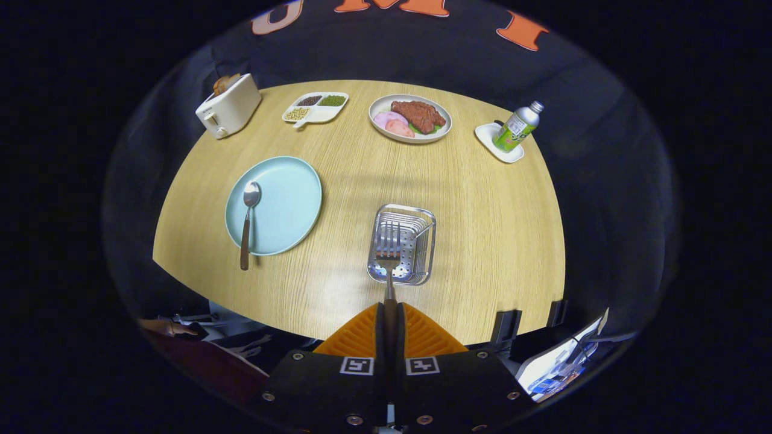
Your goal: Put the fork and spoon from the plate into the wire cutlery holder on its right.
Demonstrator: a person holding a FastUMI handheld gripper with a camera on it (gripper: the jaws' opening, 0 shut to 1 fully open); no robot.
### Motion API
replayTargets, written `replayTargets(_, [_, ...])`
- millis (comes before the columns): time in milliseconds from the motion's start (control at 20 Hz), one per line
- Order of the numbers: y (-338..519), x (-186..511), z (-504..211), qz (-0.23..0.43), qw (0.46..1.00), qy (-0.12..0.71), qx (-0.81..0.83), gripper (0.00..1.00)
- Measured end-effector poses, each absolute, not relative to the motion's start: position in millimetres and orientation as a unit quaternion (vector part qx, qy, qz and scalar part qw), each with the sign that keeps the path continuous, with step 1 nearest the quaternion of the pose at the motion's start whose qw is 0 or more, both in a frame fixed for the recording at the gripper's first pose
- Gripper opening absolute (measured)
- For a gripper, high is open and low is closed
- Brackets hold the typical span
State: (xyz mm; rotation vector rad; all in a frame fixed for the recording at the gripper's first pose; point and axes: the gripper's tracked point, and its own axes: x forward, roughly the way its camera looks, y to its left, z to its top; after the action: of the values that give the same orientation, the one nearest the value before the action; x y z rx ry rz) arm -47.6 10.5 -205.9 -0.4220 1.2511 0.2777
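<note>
My gripper is shut on the fork's dark handle, high above the round wooden table. The fork's metal tines point forward and overlap the wire cutlery holder, which stands on the table just ahead of the fingers. Left of the holder lies a light blue plate. A spoon with a brown handle rests on the plate's left side, its bowl on the plate and its handle end past the near rim.
At the table's far side stand a white toaster, a divided dish of beans, a plate of meat and a metal bottle on a small white tray. A screen sits below the table's near right edge.
</note>
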Motion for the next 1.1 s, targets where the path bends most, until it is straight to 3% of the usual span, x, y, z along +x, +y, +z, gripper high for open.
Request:
replayTargets(350, [6,-39,-223,0.114,0.744,0.626,-0.205,0.05])
replayTargets(950, [7,-21,-242,0.101,0.725,0.651,-0.201,0.05])
replayTargets(1100, [10,-17,-243,0.098,0.732,0.648,-0.187,0.1])
